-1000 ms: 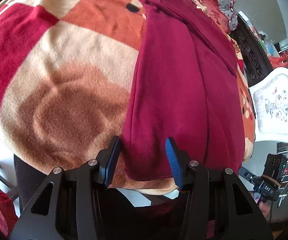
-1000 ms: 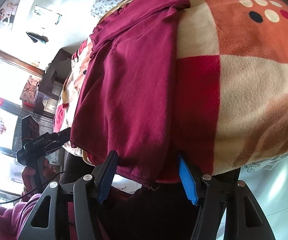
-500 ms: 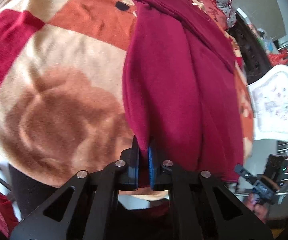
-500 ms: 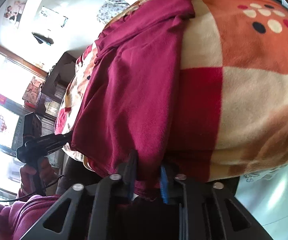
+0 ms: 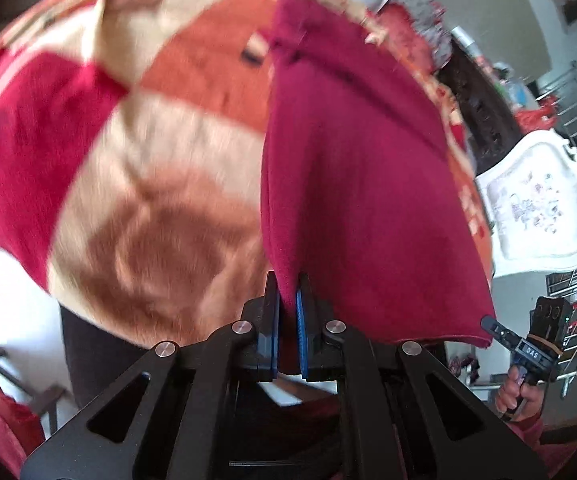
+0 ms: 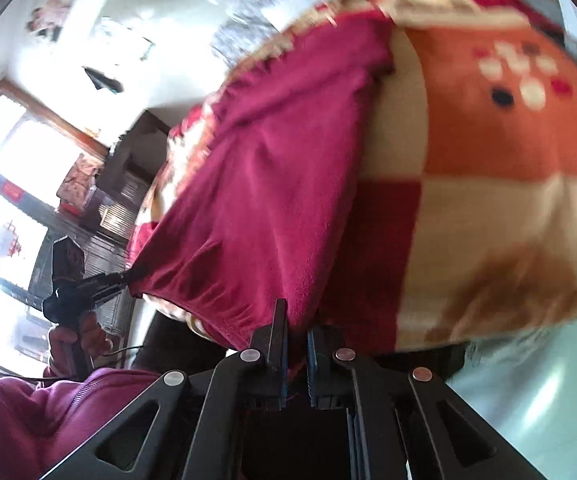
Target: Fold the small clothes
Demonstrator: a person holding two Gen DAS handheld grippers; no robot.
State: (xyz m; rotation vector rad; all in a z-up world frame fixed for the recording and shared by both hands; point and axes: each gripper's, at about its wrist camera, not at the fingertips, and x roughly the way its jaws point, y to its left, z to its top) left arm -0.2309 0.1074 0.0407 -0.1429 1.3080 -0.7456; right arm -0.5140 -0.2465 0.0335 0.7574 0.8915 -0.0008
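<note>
Two grippers we hold, one maroon garment (image 5: 352, 184) between them: left gripper (image 5: 287, 304) and right gripper (image 6: 296, 332) each clamp a near corner, lifting its hem off the checked blanket (image 5: 136, 152) (motion-blurred). Beyond the blanket's edge stands one white chair (image 5: 536, 208).

Home bedroom, patterned fleece blanket (image 5: 160, 168) on bed, ornate white headboard (image 5: 536, 208), window (image 6: 16, 176)

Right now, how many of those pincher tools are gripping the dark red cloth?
2. The left gripper pinches the maroon garment at one near corner; the right gripper pinches the other.
</note>
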